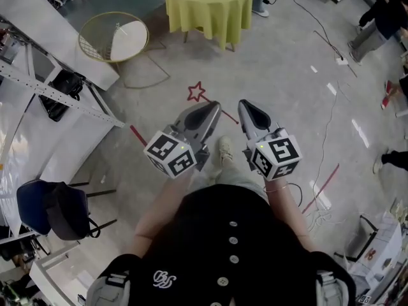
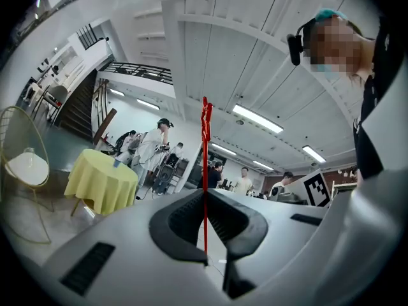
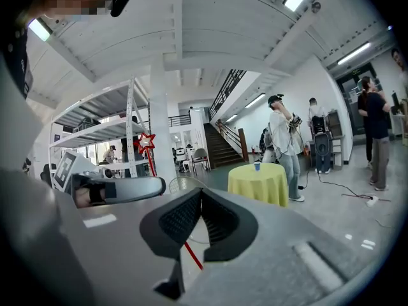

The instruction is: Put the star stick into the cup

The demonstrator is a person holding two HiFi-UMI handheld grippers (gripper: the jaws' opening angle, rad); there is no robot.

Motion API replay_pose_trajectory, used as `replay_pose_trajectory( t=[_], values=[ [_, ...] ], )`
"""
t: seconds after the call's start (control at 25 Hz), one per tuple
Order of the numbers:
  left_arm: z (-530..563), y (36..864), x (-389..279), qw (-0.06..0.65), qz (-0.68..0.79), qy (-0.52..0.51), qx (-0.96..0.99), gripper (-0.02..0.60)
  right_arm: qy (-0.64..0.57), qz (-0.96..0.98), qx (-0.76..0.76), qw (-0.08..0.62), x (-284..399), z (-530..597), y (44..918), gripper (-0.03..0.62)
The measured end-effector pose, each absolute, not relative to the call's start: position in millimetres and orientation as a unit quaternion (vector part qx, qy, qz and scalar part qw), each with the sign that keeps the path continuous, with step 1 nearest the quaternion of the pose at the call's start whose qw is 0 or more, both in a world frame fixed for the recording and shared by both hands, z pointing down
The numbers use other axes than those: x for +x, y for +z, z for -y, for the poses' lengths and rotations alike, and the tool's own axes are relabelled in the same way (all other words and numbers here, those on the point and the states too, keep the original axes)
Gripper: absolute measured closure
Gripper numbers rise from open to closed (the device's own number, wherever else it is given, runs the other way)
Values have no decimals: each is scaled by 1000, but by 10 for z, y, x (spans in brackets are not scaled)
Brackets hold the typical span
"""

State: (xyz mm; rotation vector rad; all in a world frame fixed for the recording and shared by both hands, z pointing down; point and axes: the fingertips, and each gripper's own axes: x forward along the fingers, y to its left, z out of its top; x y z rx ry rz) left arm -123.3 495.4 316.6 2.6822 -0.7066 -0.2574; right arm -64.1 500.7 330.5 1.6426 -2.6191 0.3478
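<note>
Left gripper [image 1: 212, 109] clamped the star stick [image 2: 205, 164] star-end up, for carrying to cup [image 3: 257, 166] on yellow table [image 3: 258, 187]; right gripper [image 3: 199, 193] closed, empty.

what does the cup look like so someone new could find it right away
Find the one round table draped in yellow cloth out in the middle of the room. On top of it stands a small blue cup. It is the only thing visible on that cloth, a spot of blue against the yellow.
</note>
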Motion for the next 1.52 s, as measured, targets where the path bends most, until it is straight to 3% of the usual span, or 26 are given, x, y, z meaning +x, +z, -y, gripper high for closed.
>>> replay_pose_trajectory(
  t=[0.72, 1.52],
  values=[
    [-2911, 3029, -594, 160, 288, -96, 939, 565, 109, 866, 488, 13, 33, -2914, 3221, 591],
    [-1896, 3215, -585, 197, 315, -98, 923, 565, 142, 862, 487, 21, 231, -2122, 3446, 591]
  ],
)
